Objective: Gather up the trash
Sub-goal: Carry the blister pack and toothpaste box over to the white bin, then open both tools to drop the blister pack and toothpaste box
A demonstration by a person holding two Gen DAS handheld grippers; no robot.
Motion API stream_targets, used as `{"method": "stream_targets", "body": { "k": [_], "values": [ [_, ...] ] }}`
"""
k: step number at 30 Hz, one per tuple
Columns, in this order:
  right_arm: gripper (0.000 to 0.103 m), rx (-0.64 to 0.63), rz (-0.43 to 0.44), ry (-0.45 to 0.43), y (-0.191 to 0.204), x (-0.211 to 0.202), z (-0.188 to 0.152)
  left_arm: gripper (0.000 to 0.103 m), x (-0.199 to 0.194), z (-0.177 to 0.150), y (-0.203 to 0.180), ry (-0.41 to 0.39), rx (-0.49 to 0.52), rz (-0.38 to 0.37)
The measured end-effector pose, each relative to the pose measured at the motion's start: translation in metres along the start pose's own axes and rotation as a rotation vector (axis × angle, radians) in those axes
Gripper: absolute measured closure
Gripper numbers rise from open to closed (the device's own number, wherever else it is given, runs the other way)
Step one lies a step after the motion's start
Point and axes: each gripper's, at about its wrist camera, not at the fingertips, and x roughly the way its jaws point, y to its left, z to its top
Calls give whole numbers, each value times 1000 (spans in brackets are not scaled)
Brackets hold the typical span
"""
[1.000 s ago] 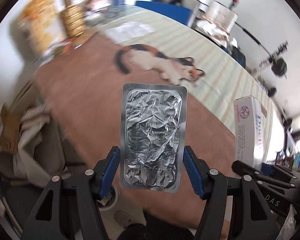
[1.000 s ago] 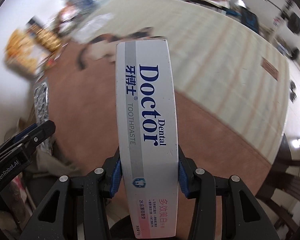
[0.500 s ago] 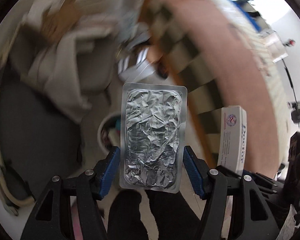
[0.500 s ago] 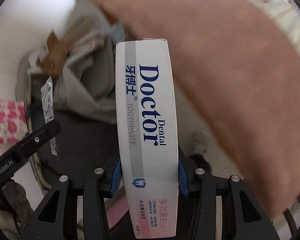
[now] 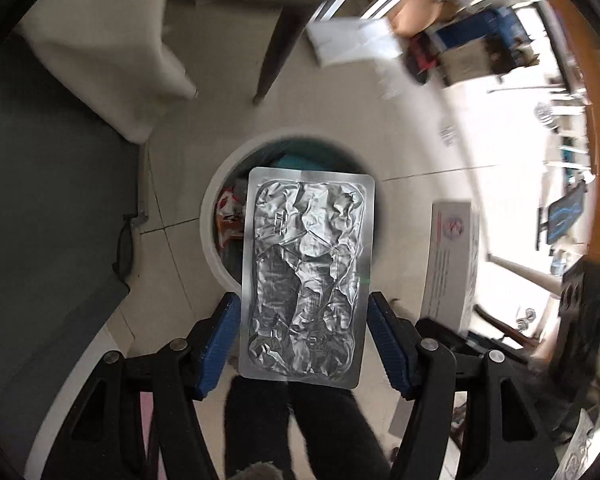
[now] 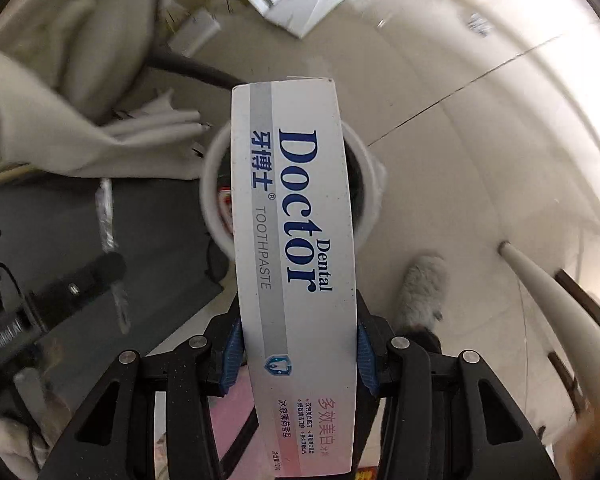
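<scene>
My left gripper (image 5: pixel 304 336) is shut on a crumpled silver foil blister pack (image 5: pixel 306 276) and holds it above a round white trash bin (image 5: pixel 216 248) on the floor; the bin holds other rubbish. My right gripper (image 6: pixel 298 352) is shut on a white Doctor Dental toothpaste box (image 6: pixel 296 240), also held over the same bin (image 6: pixel 210 208). The box shows at the right of the left wrist view (image 5: pixel 452 264). The blister pack shows edge-on at the left of the right wrist view (image 6: pixel 110 236).
Pale tiled floor (image 5: pixel 412 148) surrounds the bin. A grey mat (image 5: pixel 48 208) and beige cloth (image 5: pixel 112 52) lie to the left. A chair leg (image 5: pixel 276 48) and white papers (image 5: pixel 352 40) are beyond the bin. White furniture legs (image 6: pixel 540 280) and a fluffy slipper (image 6: pixel 424 292) are to the right.
Both grippers swung down from the table edge and now point at the floor, over the trash bin. Each still holds its item.
</scene>
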Motion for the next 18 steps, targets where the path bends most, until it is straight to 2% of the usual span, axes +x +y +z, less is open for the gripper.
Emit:
{"method": "stream_targets", "body": {
  "k": [2, 5, 6, 7, 8, 14, 18],
  "values": [
    [52, -14, -11, 28, -5, 39, 22, 38, 29, 9, 11, 12, -15, 21],
    [51, -28, -25, 44, -14, 70, 42, 10, 54, 16, 27, -3, -50, 59],
    [36, -34, -22, 40, -16, 74, 47, 7, 54, 15, 28, -9, -52, 70],
    [11, -43, -15, 24, -17, 76, 50, 6, 57, 15, 30, -17, -51, 90],
    [2, -47, -24, 7, -17, 75, 53, 6, 58, 14, 31, -26, -49, 113],
    [0, -69, -178, -86, -16, 49, 50, 6, 36, 0, 29, -128, -53, 221],
    [0, -115, -251, -123, -5, 12, 29, 5, 7, -17, 25, -151, -49, 245]
  ]
}}
